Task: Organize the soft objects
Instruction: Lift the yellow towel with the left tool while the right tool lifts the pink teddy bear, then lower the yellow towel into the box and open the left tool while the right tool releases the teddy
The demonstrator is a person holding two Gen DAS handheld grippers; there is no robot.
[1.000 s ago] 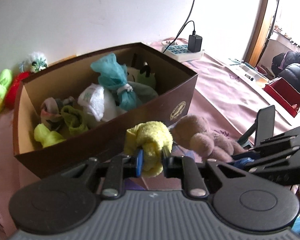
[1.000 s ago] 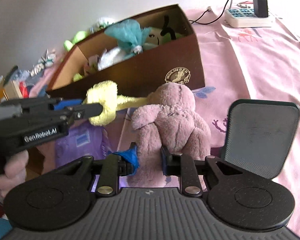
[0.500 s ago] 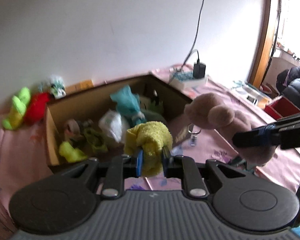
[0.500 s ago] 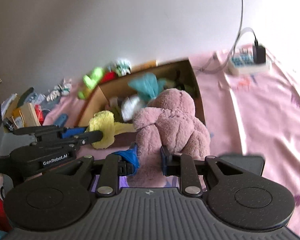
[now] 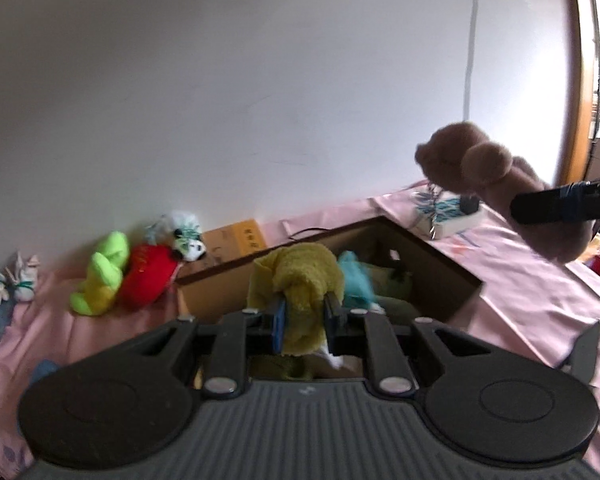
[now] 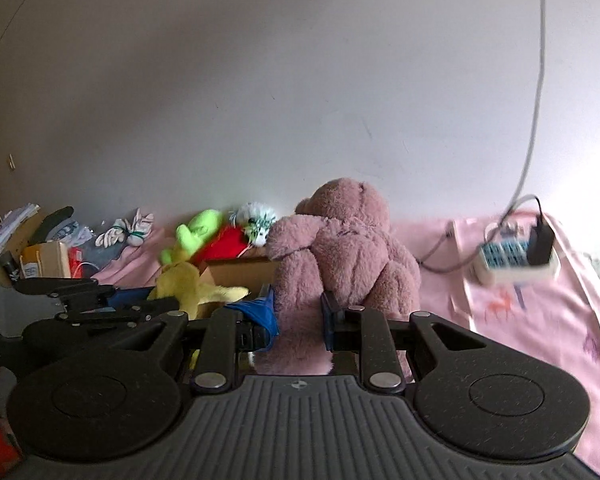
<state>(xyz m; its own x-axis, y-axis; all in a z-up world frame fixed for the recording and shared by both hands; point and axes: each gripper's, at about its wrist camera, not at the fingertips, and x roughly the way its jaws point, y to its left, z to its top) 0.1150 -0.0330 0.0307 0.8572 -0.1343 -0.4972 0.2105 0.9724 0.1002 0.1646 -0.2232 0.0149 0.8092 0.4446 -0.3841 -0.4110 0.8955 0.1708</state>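
Observation:
My left gripper (image 5: 303, 320) is shut on a yellow terry cloth (image 5: 296, 280) and holds it over the open brown cardboard box (image 5: 436, 268), which contains a teal cloth bundle (image 5: 356, 280) and other soft items. My right gripper (image 6: 299, 318) is shut on a pink plush bear (image 6: 340, 248), lifted well above the pink bedspread. In the left wrist view the plush bear (image 5: 484, 176) hangs at the right, above the box's far corner. In the right wrist view the left gripper (image 6: 160, 304) with the yellow cloth (image 6: 188, 284) sits low at the left.
A green and yellow plush (image 5: 104, 272), a red plush (image 5: 148, 272) and a white-green plush (image 5: 184, 232) lie behind the box by the wall. A power strip (image 6: 516, 258) with a black charger lies on the bedspread (image 6: 540, 320) at the right. Clutter (image 6: 44, 256) sits far left.
Both grippers have risen and moved toward the box with their loads. The yellow cloth now hangs over the box opening, and the bear has come up off the bedspread.

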